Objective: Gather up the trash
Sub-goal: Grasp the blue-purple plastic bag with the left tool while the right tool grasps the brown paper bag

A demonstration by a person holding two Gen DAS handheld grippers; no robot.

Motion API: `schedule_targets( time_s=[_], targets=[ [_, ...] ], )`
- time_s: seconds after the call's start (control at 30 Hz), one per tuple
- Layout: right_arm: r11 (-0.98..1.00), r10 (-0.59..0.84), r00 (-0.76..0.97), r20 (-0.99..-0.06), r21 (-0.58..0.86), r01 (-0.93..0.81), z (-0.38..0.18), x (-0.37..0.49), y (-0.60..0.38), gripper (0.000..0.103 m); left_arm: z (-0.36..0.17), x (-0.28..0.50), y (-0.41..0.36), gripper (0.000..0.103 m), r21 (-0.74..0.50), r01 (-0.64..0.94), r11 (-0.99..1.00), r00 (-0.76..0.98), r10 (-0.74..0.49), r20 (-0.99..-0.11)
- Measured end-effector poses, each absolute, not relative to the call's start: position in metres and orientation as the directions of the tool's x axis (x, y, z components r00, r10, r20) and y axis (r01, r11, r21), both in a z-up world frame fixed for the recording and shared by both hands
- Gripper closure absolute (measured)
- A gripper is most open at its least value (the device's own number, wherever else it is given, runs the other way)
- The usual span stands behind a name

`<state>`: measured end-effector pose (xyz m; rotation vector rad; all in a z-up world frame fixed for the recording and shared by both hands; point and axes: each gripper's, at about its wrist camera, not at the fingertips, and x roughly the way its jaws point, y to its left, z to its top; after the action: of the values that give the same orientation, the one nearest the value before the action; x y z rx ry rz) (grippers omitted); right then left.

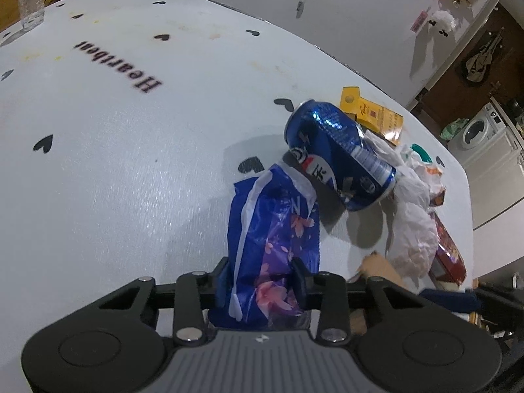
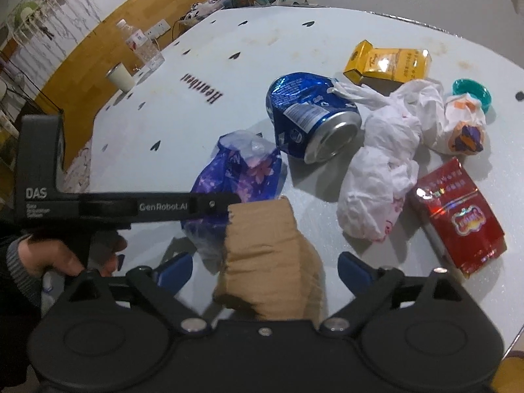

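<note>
A blue floral wrapper is pinched between the narrow jaws of the left gripper, low over the white surface. The right gripper is held with jaws wide, a crumpled brown paper lying loose between them, not pressed. A crushed blue can, white bag, red pack and yellow box are seen scattered just beyond on the surface.
</note>
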<state>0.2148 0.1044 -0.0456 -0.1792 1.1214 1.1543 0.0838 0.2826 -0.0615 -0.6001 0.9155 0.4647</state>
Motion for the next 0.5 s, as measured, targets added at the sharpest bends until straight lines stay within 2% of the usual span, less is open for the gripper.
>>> schedule_targets(
  time_s=[0.13, 0.2, 0.37, 0.5],
  targets=[
    [0.464, 0.599, -0.009, -0.800, 0.357, -0.811, -0.044, 0.209, 0.114, 0.014, -0.062, 0.072, 0.277, 0.070, -0.285, -0.607, 0.742, 0.531, 0.112, -0.840],
    [0.474, 0.571, -0.014, -0.821, 0.344, -0.811, -0.048, 0.208, 0.119, 0.023, -0.061, 0.068, 0.275, 0.070, -0.284, -0.609, 0.740, 0.528, 0.112, -0.842],
    [0.493, 0.536, -0.030, -0.844, 0.342, -0.800, -0.057, 0.207, 0.119, 0.038, -0.057, 0.058, 0.270, 0.072, -0.261, -0.621, 0.739, 0.512, 0.130, -0.849],
    [0.508, 0.527, -0.012, -0.850, 0.326, -0.797, -0.055, 0.206, 0.115, 0.039, -0.051, 0.054, 0.265, 0.074, -0.229, -0.627, 0.745, 0.497, 0.156, -0.854]
  ],
)
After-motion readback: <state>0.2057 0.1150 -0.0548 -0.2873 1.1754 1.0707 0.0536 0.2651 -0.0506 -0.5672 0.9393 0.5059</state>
